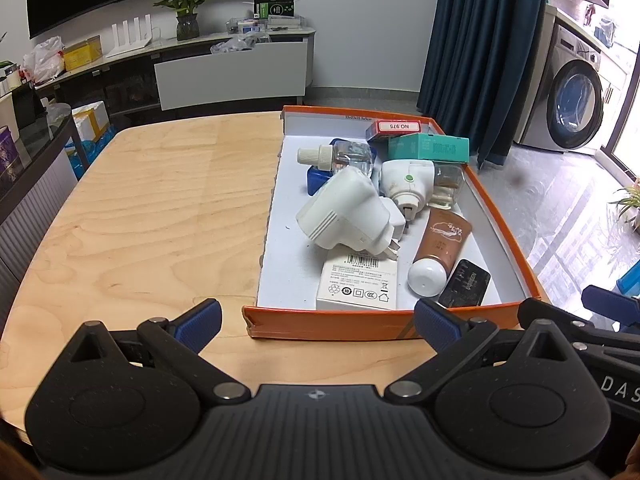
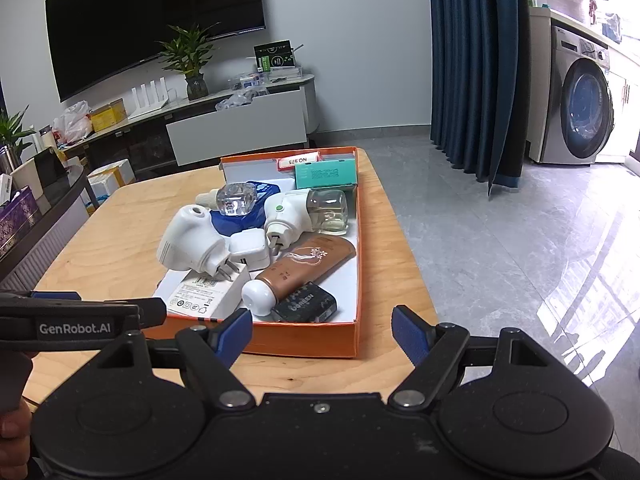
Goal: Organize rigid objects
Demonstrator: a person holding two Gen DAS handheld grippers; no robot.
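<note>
Rigid objects piled in orange cardboard box (image 1: 500, 216) on wooden desk (image 1: 152, 208) | both my jaws wide open, empty | stage unclear: sorted or awaiting sorting

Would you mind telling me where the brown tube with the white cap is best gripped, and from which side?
Grip the brown tube across its middle, coming from above with the right hand-held gripper. It lies flat and uncovered; its white cap is rounder, and the black box crowds that end.
</note>
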